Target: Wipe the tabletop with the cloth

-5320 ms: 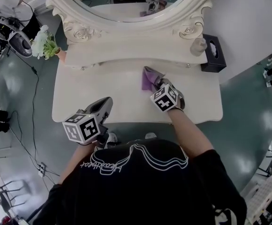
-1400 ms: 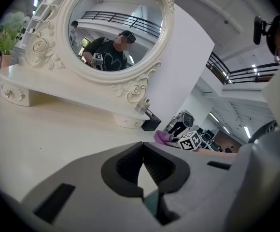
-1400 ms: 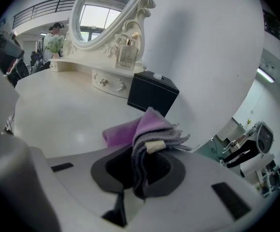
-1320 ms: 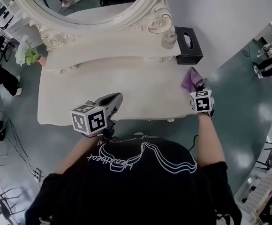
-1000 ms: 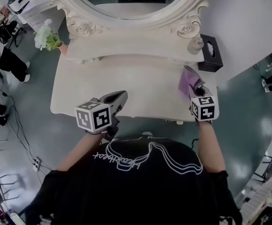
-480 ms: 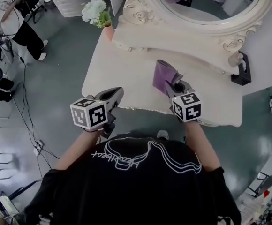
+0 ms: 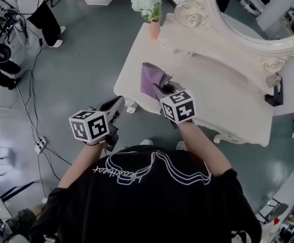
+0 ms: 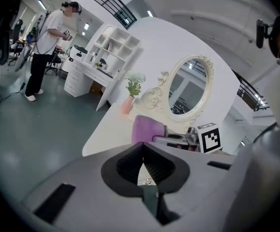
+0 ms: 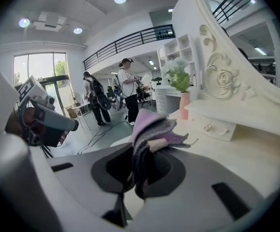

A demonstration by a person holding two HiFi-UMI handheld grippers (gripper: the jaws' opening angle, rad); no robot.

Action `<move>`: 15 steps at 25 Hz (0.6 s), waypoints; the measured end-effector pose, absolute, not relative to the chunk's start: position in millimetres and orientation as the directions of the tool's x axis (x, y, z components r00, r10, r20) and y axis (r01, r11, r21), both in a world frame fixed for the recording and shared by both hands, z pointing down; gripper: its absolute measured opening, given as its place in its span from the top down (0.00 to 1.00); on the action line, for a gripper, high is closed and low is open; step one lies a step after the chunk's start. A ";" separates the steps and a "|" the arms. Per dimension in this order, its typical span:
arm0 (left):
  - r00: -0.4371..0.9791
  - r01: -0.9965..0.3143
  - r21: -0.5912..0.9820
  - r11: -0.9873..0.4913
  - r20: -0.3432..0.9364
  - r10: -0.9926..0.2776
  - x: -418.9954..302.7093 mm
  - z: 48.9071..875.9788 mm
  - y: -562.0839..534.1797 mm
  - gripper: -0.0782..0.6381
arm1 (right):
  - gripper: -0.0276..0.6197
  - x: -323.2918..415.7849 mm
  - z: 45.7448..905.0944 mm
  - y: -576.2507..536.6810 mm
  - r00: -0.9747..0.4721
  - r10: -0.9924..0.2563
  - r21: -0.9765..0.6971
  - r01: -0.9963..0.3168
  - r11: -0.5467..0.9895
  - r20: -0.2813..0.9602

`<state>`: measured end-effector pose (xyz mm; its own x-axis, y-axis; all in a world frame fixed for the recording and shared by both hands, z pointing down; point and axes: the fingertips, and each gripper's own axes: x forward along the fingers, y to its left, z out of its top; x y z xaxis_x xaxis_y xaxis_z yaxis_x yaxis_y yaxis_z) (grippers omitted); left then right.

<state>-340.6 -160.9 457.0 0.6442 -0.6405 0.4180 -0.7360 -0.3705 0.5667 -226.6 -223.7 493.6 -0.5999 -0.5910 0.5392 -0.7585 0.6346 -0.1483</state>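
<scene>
In the head view, my right tongs (image 7: 161,88) are clamped on the purple cloth (image 7: 149,78). The cloth sits over the left end of the white desk (image 7: 223,103), close to its front edge. My left tongs (image 7: 117,103) hang off the desk over the grey floor (image 7: 76,59), just beside that corner. A flower vase (image 7: 153,27) stands at the desk's far left corner, next to the oval mirror (image 7: 258,14).

In the left gripper view, the left tongs' jaws are pressed together with nothing between them. Past them I see the cloth (image 8: 147,129) and the right tongs beside it.

In the right gripper view, the jaws are closed on the bunched cloth (image 9: 152,127), which sticks up between the pads. The desk top (image 9: 248,151) spreads to the right, and the vase (image 9: 184,105) stands beyond it.
</scene>
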 end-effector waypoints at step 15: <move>0.545 -0.771 0.601 -0.211 0.451 -0.707 -426.9 484.2 -128.1 0.89 | 0.89 -343.5 559.7 -247.6 -0.544 -0.527 -0.043 -0.721 0.691 0.653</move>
<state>-426.9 -128.1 484.2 0.5450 -0.7069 0.4509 -0.7709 -0.2111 0.6010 -343.5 -247.6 559.7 -0.5438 -0.5268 0.6533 -0.7213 0.6913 -0.0430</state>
